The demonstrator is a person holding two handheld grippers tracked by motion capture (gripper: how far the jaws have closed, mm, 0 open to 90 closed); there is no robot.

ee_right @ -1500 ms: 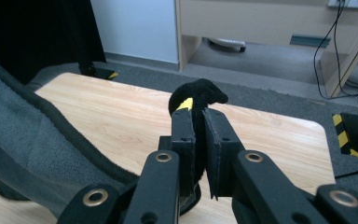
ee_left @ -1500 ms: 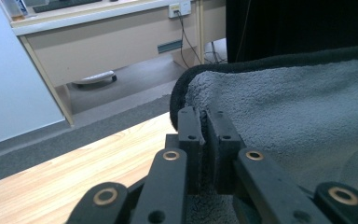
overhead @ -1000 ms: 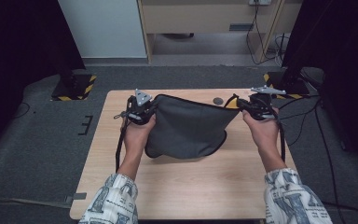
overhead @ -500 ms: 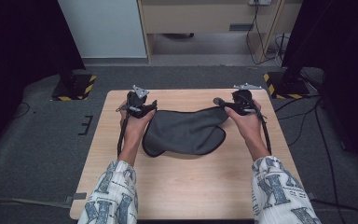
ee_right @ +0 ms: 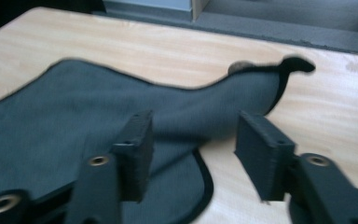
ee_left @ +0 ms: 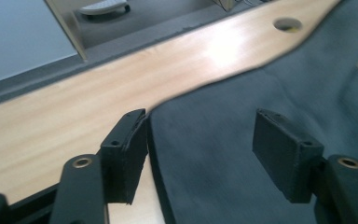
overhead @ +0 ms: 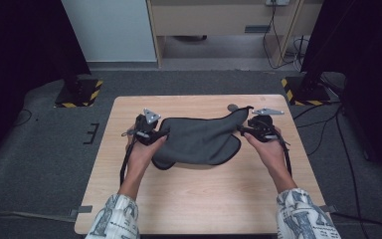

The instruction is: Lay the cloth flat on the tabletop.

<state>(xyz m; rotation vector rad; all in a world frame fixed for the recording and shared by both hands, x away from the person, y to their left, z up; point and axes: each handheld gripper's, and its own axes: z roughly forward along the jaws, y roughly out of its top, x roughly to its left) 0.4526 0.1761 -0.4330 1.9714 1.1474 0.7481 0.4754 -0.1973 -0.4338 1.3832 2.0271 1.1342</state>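
A dark grey cloth with a black hem lies crumpled on the wooden table. My left gripper is at its left end. In the left gripper view the jaws stand apart over the cloth, whose hem runs beside one pad; they have just been opening, and the pads do not press on the cloth lying between them. My right gripper is at the cloth's right end. Its jaws have just been closing but stand apart over the cloth, not pinching it.
A round hole sits in the table near its far edge, by the cloth's raised corner. Two stands with yellow-black bases flank the table's far corners. A cabinet and floor cables lie beyond.
The cloth hung stretched between both shut grippers a second ago. Both hands have come down, the jaws have let go, and the cloth now rests slack on the table.
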